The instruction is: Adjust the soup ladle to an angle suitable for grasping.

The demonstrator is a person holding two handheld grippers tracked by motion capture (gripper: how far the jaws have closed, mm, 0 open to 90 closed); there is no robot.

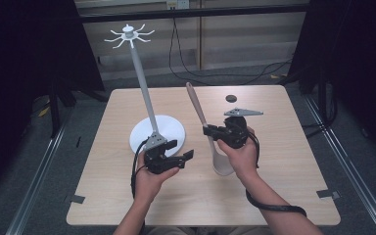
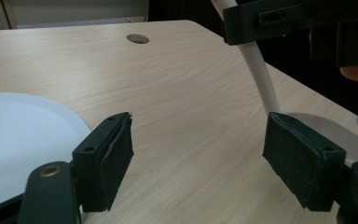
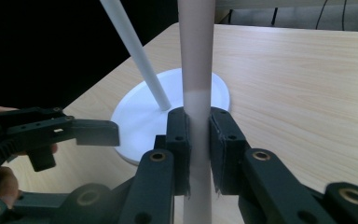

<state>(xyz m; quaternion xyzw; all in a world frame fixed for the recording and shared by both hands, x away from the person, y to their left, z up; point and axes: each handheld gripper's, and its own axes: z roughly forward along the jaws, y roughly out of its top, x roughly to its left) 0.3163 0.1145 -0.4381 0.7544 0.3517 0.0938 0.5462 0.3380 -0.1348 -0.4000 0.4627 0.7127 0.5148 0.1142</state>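
Note:
A long spoon has a brownish handle (image 1: 197, 104) and a white bowl (image 1: 221, 165) resting low by the tabletop. My right gripper (image 1: 209, 131) is shut on its handle. In the right gripper view the handle (image 3: 196, 56) rises straight up between the closed pads (image 3: 221, 144). A white hook stand rises as a thin pole (image 1: 144, 88) from a round base (image 1: 169, 128) to a ring of hooks (image 1: 129, 35). My left gripper (image 1: 178, 150) stands open at the base's front edge, with nothing between its pads (image 2: 116, 140). Ahead of it are the spoon's handle (image 2: 261, 74) and bowl (image 2: 335, 135).
A small dark round spot (image 1: 231, 98) marks the far part of the wooden table (image 1: 284, 161). Black curtains hang on both sides, and cables lie on the floor behind. Bits of tape sit on the table's near corners (image 1: 332, 194).

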